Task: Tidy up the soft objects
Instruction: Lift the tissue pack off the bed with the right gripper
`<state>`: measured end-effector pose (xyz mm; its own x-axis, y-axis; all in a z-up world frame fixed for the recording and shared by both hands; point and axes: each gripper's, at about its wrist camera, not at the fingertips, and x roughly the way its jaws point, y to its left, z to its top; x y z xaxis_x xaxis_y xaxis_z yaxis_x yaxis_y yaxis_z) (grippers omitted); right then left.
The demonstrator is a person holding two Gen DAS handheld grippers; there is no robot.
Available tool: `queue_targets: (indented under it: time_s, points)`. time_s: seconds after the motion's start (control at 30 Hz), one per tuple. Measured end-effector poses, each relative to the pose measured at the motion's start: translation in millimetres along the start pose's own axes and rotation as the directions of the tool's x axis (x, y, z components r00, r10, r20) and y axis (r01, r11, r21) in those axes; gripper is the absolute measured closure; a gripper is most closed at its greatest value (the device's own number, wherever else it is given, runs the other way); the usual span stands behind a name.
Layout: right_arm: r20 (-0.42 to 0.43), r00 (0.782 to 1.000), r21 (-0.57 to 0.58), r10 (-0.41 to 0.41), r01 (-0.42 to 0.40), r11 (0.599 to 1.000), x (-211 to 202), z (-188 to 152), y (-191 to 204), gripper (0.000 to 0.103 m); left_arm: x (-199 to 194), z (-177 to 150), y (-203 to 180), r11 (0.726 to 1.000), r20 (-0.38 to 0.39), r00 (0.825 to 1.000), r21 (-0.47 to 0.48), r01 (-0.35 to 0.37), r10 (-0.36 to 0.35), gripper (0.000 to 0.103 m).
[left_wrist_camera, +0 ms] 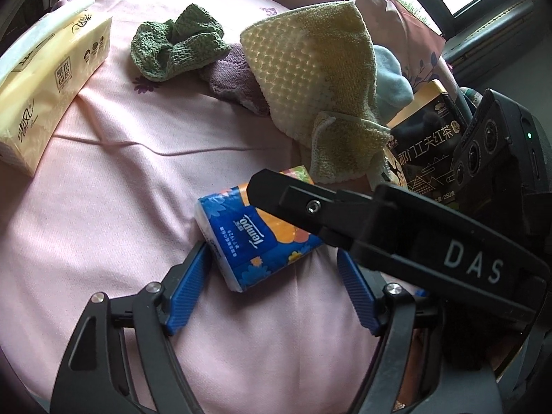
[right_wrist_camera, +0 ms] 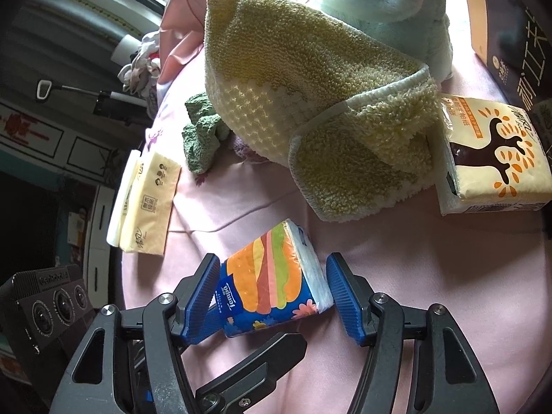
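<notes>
Tempo tissue pack lies on the pink bedsheet at lower centre of both wrist views, and it sits between the blue pads of both of your tools at once. In the left wrist view its long axis runs on a slant from lower left to upper right, so your left hand-held gripper meets it askew: the left pad is at the pack's near corner, the right pad stands clear of it, and the jaws are spread wide, not pressing. In the right wrist view the pack fills most of the gap of your right hand-held gripper; the jaws stand fairly wide, the left pad is just against the wrapper and the right pad is just beside the white end, and I see no squeeze on it. I judge the right tool the nearer and squarer of the two, so it would need little more than closing, while the left would have to turn first. The pack is a small soft brick, blue film with orange, green and pink bands and little flowers, white tissue showing at the ends. Beyond it, toward the top of the frame, a yellow towel is heaped, with a green knitted cloth to its left and a pale yellow tissue pack at far left.
</notes>
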<state>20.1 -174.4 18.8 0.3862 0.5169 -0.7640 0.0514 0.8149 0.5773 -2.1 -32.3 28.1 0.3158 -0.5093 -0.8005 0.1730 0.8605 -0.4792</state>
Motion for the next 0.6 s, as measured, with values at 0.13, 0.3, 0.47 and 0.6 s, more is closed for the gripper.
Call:
queue_targets:
  time_s: [0.13,0.3,0.47,0.6]
  points:
    - [-0.001,1.000,0.016,0.015,-0.015,1.000,0.2,0.4,-1.7,0.038,-1.2,-0.6,1.8,1.000,0.006,1.000,-0.013,0.016,-0.016,0.024]
    - [-0.002,1.000,0.014,0.014,-0.014,1.000,0.4,0.4,-1.3,0.038,-0.7,-0.5,1.7,1.000,0.006,1.000,-0.013,0.016,-0.016,0.024]
    - [-0.002,1.000,0.015,0.015,-0.015,1.000,-0.1,0.6,-1.8,0.038,-0.4,0.0,1.9,1.000,0.007,1.000,-0.013,0.016,-0.016,0.024]
    - [-0.001,1.000,0.016,0.016,-0.016,1.000,-0.1,0.5,-1.8,0.038,-0.2,-0.3,1.9,1.000,0.007,1.000,-0.013,0.016,-0.016,0.024]
